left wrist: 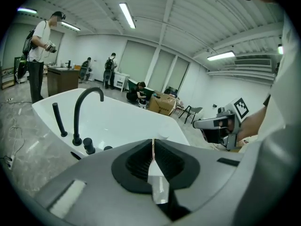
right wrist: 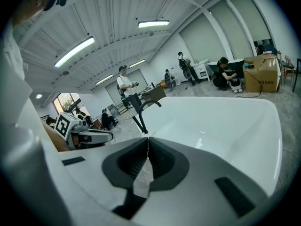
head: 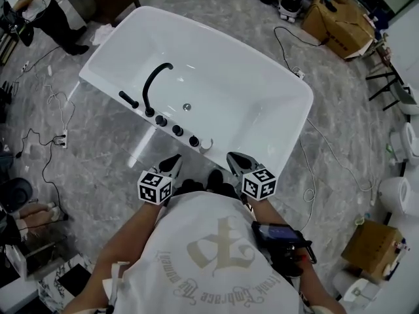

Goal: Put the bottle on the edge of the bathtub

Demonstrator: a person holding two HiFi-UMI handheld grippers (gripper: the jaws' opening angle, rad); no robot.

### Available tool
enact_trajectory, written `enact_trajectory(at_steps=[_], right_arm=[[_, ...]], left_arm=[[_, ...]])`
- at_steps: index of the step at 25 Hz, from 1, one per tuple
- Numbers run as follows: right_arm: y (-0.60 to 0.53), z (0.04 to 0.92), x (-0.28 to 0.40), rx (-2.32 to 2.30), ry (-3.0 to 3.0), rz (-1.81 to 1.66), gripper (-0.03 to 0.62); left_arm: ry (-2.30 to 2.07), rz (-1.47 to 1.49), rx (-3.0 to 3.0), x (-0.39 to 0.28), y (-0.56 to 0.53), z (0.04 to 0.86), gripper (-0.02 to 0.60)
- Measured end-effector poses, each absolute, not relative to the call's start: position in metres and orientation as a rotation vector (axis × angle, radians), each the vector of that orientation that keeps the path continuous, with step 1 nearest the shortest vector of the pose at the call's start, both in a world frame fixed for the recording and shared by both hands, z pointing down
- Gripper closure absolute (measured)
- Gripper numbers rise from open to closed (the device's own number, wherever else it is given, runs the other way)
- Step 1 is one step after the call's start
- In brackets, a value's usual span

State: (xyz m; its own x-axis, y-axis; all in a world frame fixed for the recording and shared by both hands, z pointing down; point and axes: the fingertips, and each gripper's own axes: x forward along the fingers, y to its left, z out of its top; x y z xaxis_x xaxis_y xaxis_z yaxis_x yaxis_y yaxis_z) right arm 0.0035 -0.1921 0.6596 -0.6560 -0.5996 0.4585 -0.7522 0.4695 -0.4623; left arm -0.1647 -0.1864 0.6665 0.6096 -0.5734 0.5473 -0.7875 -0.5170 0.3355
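Observation:
The white bathtub (head: 275,77) lies ahead of me, with a black arched faucet (head: 154,84) and several black knobs (head: 177,130) along its near edge. A small white bottle (head: 207,146) stands on that edge just right of the knobs; only its top (left wrist: 162,136) peeks over my left jaws. My left gripper (head: 172,165) hangs shut and empty near my body, short of the tub rim. My right gripper (head: 236,159) is beside it, also shut with nothing between the jaws. In the gripper views, both the left (left wrist: 153,143) and right (right wrist: 148,140) pairs of jaws meet fully.
Cables (head: 52,120) and a power strip (head: 63,138) trail over the grey floor left of the tub. Cardboard boxes (head: 337,25) stand at the far right, another box (head: 374,246) near right. Toilets (head: 400,195) line the right side. People (head: 46,12) stand beyond the tub.

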Motion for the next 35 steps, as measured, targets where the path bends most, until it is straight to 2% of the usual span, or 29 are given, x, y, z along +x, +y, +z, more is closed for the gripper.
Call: enact_trajectory(at_steps=[11,23,35], right_arm=[[-0.171,0.631,-0.024,1.184,-2.538,0.836,0.588],[-0.134,0.626,-0.046,1.266,-2.541,0.788,0.588],[-0.114,0.634,-0.028,1.438,-2.472,0.849,0.588]], left_arm=[[-1.026,0.382,2.396,-0.184,-0.176,0.620,0.575],[-0.951,0.408,2.456,-0.202,-0.153,0.616,0.575],[-0.818,0.455,2.477,-0.176,-0.145,0.626,0.575]])
